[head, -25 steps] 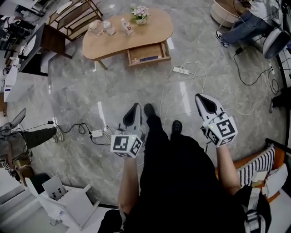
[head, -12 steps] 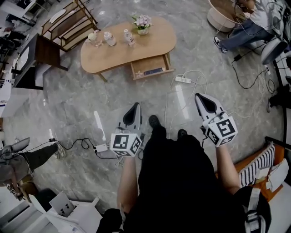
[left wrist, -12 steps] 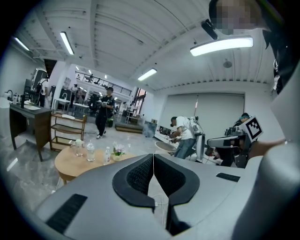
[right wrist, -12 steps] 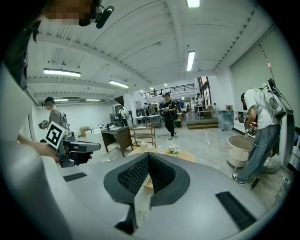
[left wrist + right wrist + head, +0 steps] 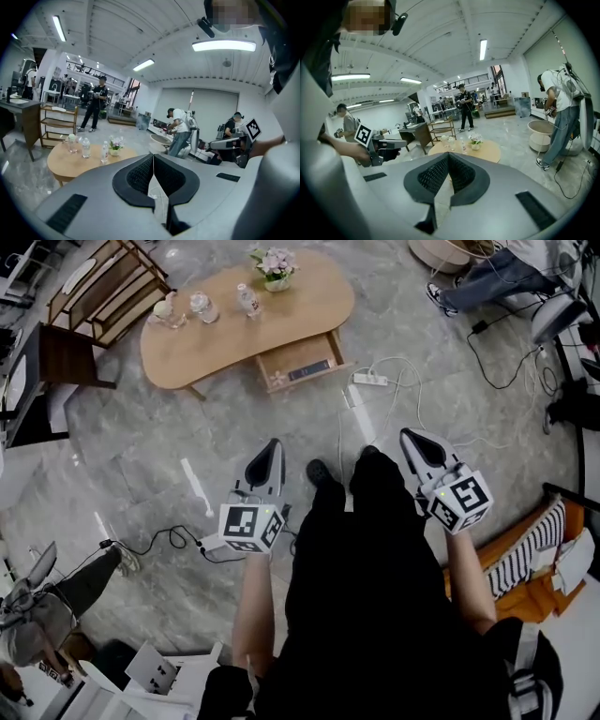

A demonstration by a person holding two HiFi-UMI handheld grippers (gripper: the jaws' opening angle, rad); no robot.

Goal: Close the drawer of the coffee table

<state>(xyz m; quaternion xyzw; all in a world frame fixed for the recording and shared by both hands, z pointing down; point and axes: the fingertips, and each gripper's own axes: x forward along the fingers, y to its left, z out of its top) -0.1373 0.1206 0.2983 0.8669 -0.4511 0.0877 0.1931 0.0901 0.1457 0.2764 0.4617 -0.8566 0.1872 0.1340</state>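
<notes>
Tan wooden coffee table (image 5: 225, 329), grey marbled floor (image 5: 169, 456), orange striped cushion (image 5: 530, 563).

Readable words or numbers: none in any view.
Left marker cube (image 5: 251, 526), on the left gripper (image 5: 271, 446): black-and-white square code patterns, with no letters or digits.
Right marker cube (image 5: 461, 502), on the right gripper (image 5: 411, 435): the same kind of square code, with no letters or digits.
Bottles (image 5: 247, 301) on the coffee table (image 5: 234, 338): labels too small to read.
Flat item (image 5: 310, 370) in the drawer (image 5: 289, 354) of the coffee table: a dark strip; any print on it is too small to read.
</notes>
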